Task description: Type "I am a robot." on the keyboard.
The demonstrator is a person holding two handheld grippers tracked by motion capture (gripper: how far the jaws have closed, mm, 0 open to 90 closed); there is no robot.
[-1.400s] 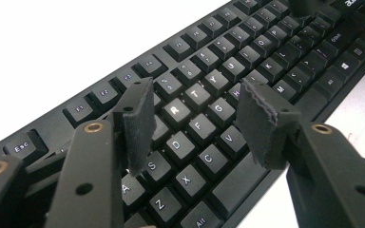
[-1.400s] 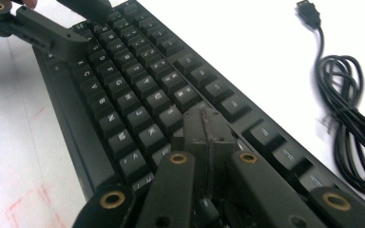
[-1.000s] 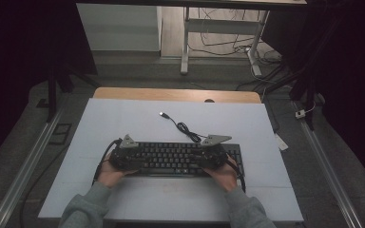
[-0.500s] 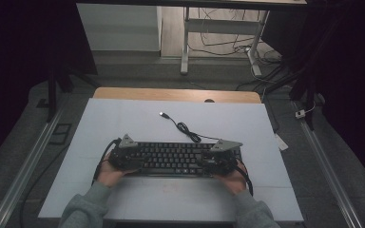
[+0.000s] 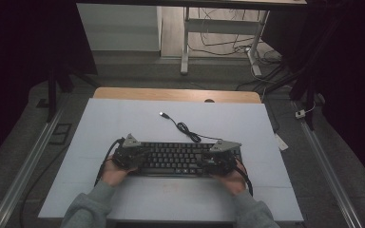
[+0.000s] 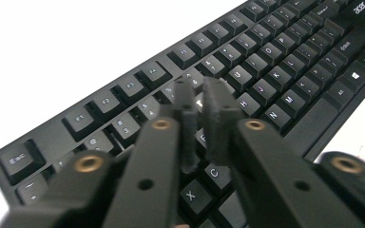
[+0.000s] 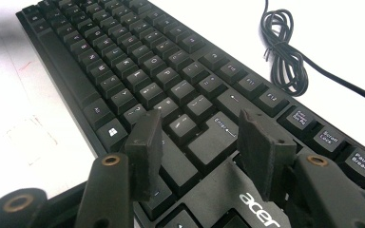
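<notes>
Coiled black cable (image 7: 285, 57) lies behind the flat black plastic keyboard (image 5: 173, 158). Left gripper (image 6: 200, 92), just closed, empty, over its keys; right gripper (image 7: 202, 130) apart above Enter.

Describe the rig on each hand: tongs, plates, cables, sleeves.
Left tongs and right tongs: two flat matte-black jaws each, on black links with brass-coloured pivot pins. A grey three-cornered plate tops each. Black cables trail back past the wrists. Both sleeves are grey knit.

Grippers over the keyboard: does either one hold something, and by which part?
Nothing is held. The left gripper is shut above the keyboard keys; the right gripper hangs open over them.
</notes>
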